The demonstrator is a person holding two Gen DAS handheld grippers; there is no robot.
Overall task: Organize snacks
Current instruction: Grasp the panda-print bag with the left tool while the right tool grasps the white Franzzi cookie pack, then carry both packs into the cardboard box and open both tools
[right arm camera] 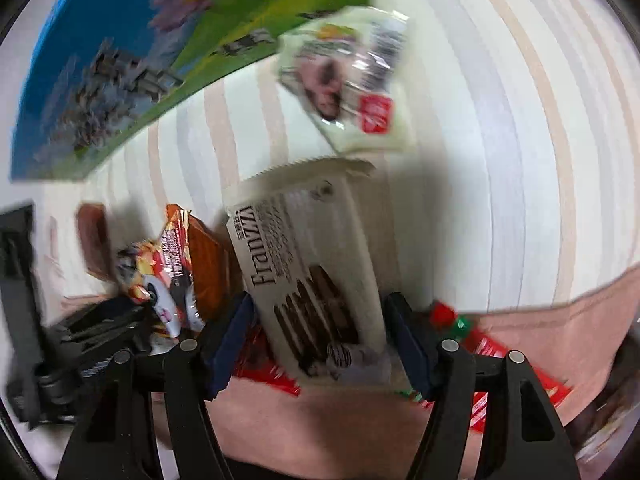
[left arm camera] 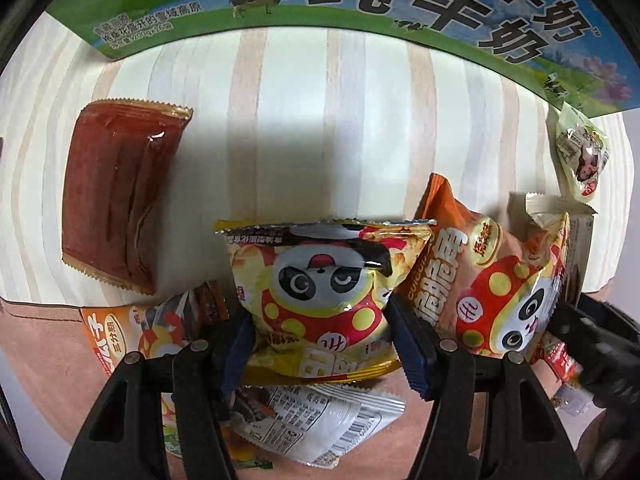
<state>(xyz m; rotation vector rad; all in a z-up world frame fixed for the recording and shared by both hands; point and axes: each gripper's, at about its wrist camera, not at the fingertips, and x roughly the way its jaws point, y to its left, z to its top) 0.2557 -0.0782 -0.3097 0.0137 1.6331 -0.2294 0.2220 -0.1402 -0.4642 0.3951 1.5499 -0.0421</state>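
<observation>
On a striped cloth beside a green-and-blue milk carton (left arm camera: 360,4), snack packets lie in a loose heap at the near edge, where the cloth meets a pink surface. The left claw (left arm camera: 320,332) grips a yellow panda crisp bag (left arm camera: 320,292), its blue pads pressed into both sides of the puffed pack. Just right of it, and touching, sits an orange panda bag (left arm camera: 492,292); a brown sealed packet (left arm camera: 116,196) lies apart to the left, and a small pale packet (left arm camera: 580,156) lies far right, near the carton.

The likely trouble is the inflated yellow bag: air-filled foil may slide out of the pads or drag the neighbouring orange bag along, since the two overlap. A white wrapper with a barcode (left arm camera: 320,420) lies beneath and could come up with it.

The right claw (right arm camera: 320,340) stands partly open around a beige Franzzi wafer pack (right arm camera: 312,264). That view is blurred, and a gap appears between the right pad and the pack, so no firm grip can be confirmed. Red wrappers (right arm camera: 476,344) crowd the near side and may be caught if the jaws shut carelessly. With both claws working close together in one heap, a collision between them is another risk.
</observation>
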